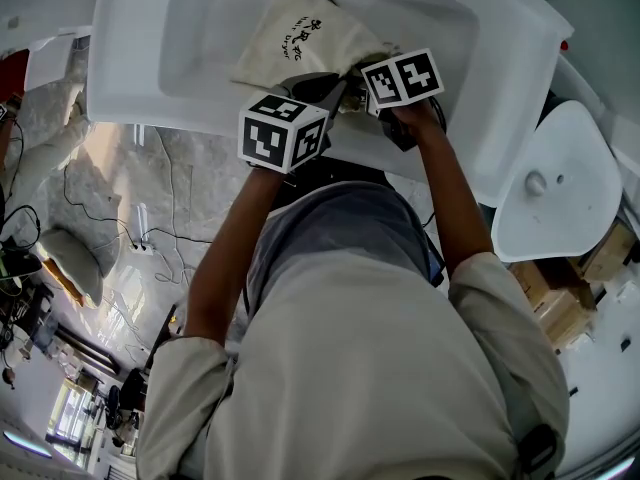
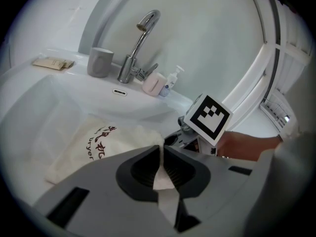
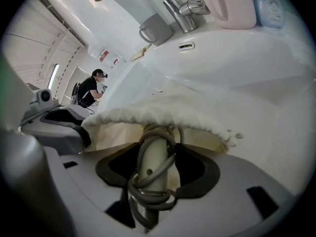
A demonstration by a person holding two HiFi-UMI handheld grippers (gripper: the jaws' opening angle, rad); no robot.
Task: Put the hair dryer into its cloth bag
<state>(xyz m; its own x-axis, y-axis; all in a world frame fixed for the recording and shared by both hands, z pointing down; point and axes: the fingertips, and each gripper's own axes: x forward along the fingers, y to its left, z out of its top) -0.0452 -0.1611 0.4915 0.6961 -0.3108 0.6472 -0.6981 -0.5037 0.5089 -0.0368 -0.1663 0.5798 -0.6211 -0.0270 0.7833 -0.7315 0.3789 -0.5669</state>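
A cream cloth bag with dark print lies in the white sink basin. My left gripper is shut on a fold of the cloth bag's rim and holds the mouth up. My right gripper is shut on the hair dryer's pale handle, which has its grey cord wound round it. The front of the dryer reaches in under the raised bag edge and is hidden by the cloth. In the head view both marker cubes, left and right, sit close together at the bag's mouth.
At the back of the sink stand a chrome faucet, a grey cup, a pink container and a small pump bottle. Sachets lie on the left ledge. A white lidded fixture is at the right.
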